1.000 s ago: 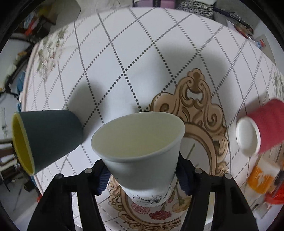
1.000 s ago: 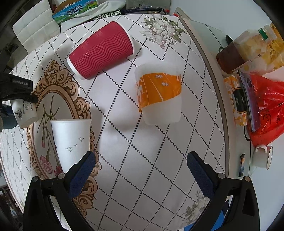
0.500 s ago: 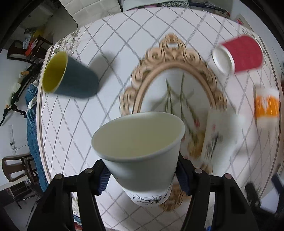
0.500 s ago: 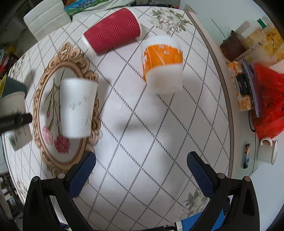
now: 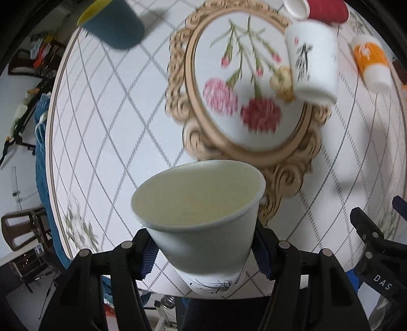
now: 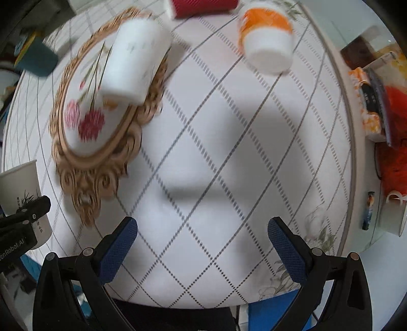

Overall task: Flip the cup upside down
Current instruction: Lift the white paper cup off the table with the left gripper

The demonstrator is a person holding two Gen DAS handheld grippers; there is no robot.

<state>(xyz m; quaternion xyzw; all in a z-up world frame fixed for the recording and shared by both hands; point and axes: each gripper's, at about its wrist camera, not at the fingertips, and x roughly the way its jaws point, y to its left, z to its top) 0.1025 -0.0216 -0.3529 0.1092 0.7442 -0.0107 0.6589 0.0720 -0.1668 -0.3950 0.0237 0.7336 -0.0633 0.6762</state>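
Note:
My left gripper [image 5: 204, 250] is shut on a white paper cup [image 5: 201, 211] with a black plant print. It holds the cup above the near edge of the table, mouth towards the camera and tilted. The same cup shows in the right wrist view [image 6: 23, 193] at the far left, with the left gripper's black body across it. My right gripper [image 6: 202, 245] is open and empty above the near part of the table.
On the round table [image 6: 229, 142] stand a white cup [image 6: 132, 63] upside down on the floral oval print, an orange-and-white cup [image 6: 267, 35], a red ribbed cup [image 5: 320, 9] on its side and a dark teal cup [image 5: 114, 21]. Bags and boxes [image 6: 381, 107] sit at the right.
Both grippers have pulled back towards the near table edge and risen. The left one still carries the white cup. The table's cups now sit farther away in both views.

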